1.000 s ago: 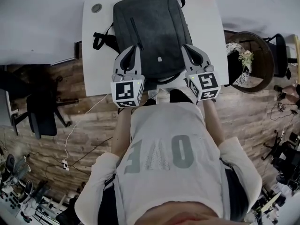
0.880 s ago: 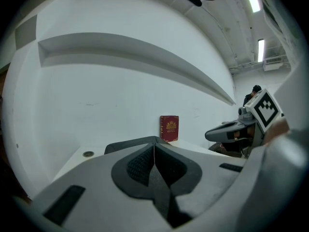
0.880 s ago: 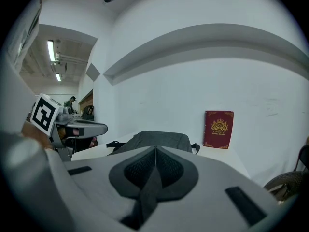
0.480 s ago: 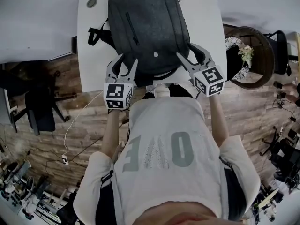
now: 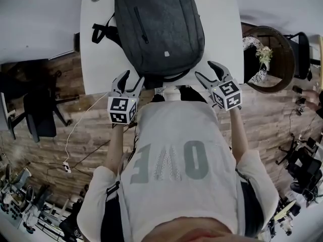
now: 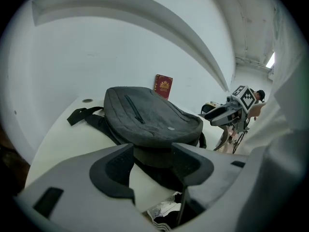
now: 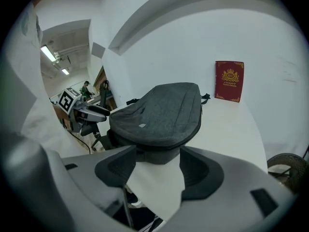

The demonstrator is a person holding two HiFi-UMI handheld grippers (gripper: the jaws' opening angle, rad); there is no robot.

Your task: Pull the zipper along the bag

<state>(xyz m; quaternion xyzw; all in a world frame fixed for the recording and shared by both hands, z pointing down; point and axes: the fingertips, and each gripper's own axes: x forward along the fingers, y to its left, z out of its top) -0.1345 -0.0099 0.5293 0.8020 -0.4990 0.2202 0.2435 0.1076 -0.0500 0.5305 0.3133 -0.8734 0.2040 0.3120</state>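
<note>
Head view: backpack [image 5: 159,29] lies flat on the white table [image 5: 101,59], front panel up, front pocket zipper [image 5: 140,24] running lengthwise on the panel, closed as far as I can see. Straps [image 5: 101,32] stick out at its left side. Left gripper [image 5: 132,78] sits at the bag's near-left corner and right gripper [image 5: 206,70] at the near-right corner, both over the table's near edge. Both are just beside the bag with no contact visible. Marker cubes face up toward the camera.

Left gripper view: jaws are apart and opening, pads [image 6: 113,168] bare, gripping nothing. The backpack [image 6: 149,120] shows through the gap, with its near edge beyond the jaw tips and not between the pads. A red book [image 6: 163,86] stands against the wall behind the bag. The right gripper [image 6: 227,112] shows off to the side, jaws spread.

Right gripper view: same story. The jaws are wide and opening, pads [image 7: 116,170] clear, holding nothing. The backpack [image 7: 161,112] is straight ahead, past the jaw tips, its near end framed by the gap. The red book [image 7: 229,80] is upright at the far end of the table, apart from the bag. The left gripper [image 7: 84,111] shows at the bag's other corner.
</note>
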